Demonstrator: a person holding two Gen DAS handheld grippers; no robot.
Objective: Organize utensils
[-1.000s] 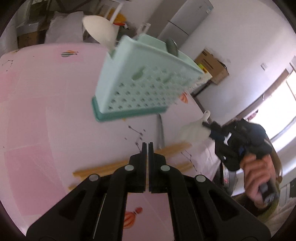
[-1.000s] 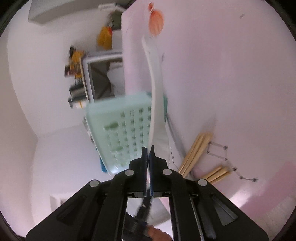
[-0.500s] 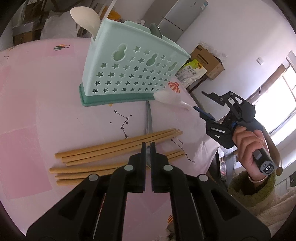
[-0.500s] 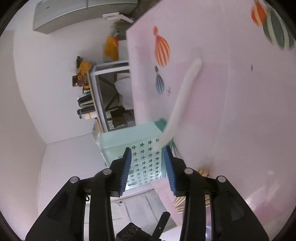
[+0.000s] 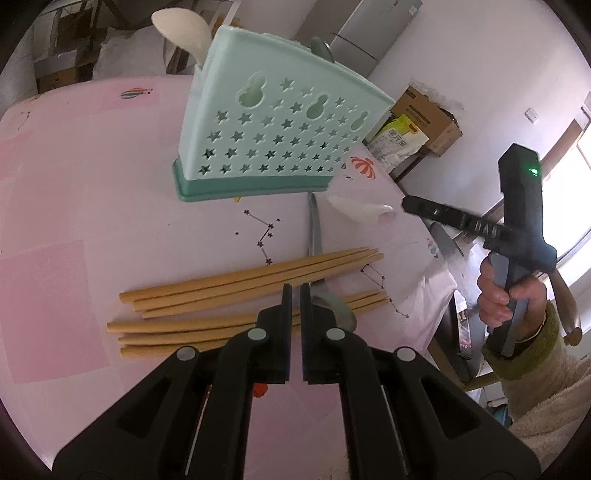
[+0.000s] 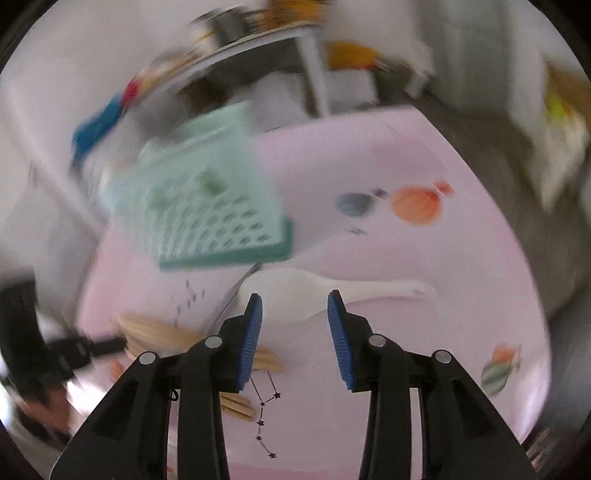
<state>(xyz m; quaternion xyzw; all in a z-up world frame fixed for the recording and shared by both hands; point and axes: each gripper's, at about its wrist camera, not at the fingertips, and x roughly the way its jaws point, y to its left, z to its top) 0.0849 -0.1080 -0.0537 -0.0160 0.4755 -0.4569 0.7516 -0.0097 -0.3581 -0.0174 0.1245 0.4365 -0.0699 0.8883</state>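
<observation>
A mint green utensil holder (image 5: 273,136) (image 6: 207,206) with star holes stands on the pink table. In it stand a white spoon (image 5: 181,27) and a metal utensil (image 5: 321,48). Several wooden chopsticks (image 5: 251,280) (image 6: 166,332) lie in front of it, with a metal spoon (image 5: 317,258) under them. My left gripper (image 5: 295,291) hovers shut and empty over the chopsticks. A second white spoon (image 5: 358,212) (image 6: 332,290) lies flat to the holder's right. My right gripper (image 6: 294,306) (image 5: 410,204) is open above that spoon, not touching it. The right wrist view is blurred.
The table's right edge (image 5: 436,295) runs close to the white spoon. Beyond it are a cardboard box (image 5: 428,114) and a chair. A hand in a green sleeve (image 5: 495,295) holds my right gripper. A shelf with clutter (image 6: 258,55) stands behind the holder.
My right gripper opened and let go of the white spoon, which now lies on the table. It then rolled and rose. My left gripper stayed shut and shifted slightly.
</observation>
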